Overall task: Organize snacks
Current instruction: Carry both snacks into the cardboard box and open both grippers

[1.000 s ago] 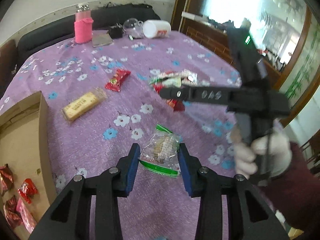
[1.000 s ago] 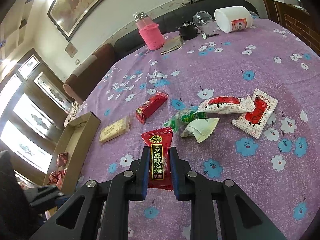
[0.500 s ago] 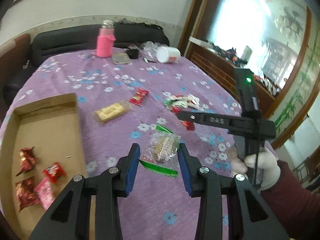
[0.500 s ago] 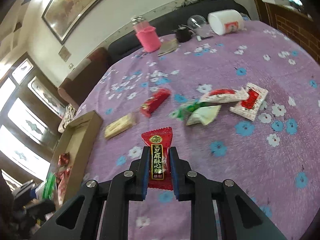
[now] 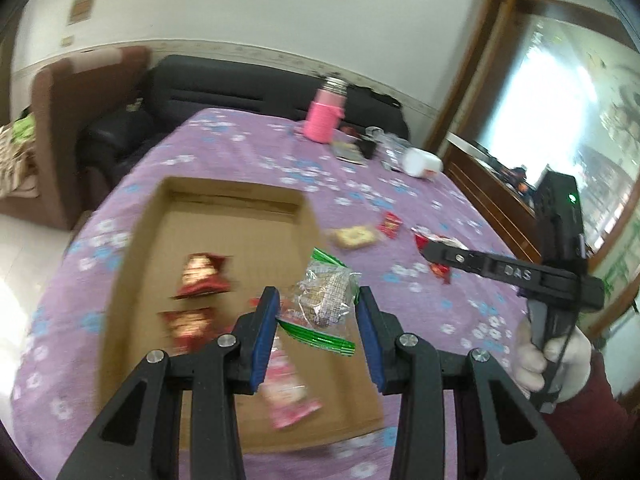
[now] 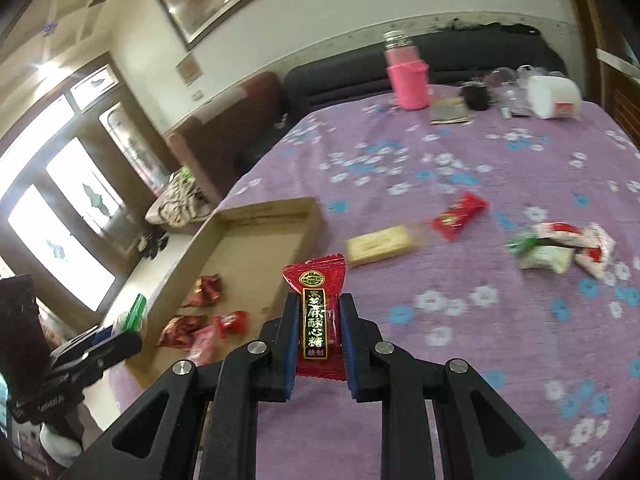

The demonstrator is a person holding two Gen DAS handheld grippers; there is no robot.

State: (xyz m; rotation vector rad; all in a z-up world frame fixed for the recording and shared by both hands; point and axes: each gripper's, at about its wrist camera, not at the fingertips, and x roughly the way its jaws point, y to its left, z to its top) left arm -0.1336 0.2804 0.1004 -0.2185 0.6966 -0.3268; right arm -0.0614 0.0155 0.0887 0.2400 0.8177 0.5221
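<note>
My left gripper (image 5: 318, 304) is shut on a clear green-edged snack packet (image 5: 324, 300) and holds it above the right part of the open cardboard box (image 5: 132, 264). The box holds several red and pink candies (image 5: 202, 280). My right gripper (image 6: 319, 308) is shut on a red candy bar with gold lettering (image 6: 316, 316), above the purple flowered tablecloth near the box's right wall (image 6: 296, 248). The right gripper also shows in the left wrist view (image 5: 432, 250), to the right of the box.
Loose snacks lie on the cloth: a beige bar (image 6: 380, 244), a red packet (image 6: 460, 216), a white, red and green pile (image 6: 560, 244). A pink bottle (image 6: 406, 76), a white jar (image 6: 554, 96) and small items stand at the far edge. A dark sofa stands behind.
Both grippers have moved left toward the box with their snacks. The left one now hangs over the box's interior; before, it was over the cloth right of the box.
</note>
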